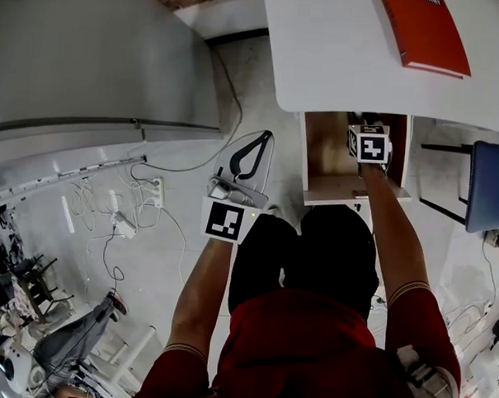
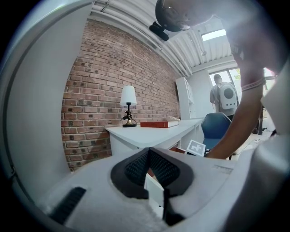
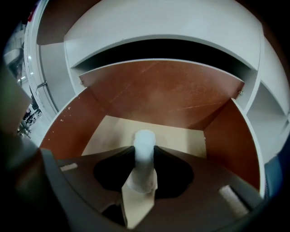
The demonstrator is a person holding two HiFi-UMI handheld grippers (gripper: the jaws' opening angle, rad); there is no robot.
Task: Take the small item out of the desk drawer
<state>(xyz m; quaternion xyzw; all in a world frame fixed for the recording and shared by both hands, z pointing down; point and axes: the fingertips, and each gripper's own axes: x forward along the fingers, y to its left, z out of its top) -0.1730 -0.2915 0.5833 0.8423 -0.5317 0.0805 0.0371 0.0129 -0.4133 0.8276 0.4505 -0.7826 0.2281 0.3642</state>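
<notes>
Setting: office-type workroom, part lab.
White desk with an open drawer. A table lamp stands at the desk's corner against a bare brick wall, and a red book lies toward the desk's far edge. Blue chair beside the desk. Cables and a power strip lie loose on the floor. Ribbed metal ceiling.

- The small item is a white little cylinder with a rounded end. It is tilted above the pale floor of the drawer, near its middle. Both jaws of the right gripper touch its sides.
- The desk drawer is open, pulled out from under the white desk top. Its inner walls are red-brown wood and its floor is beige.
</notes>
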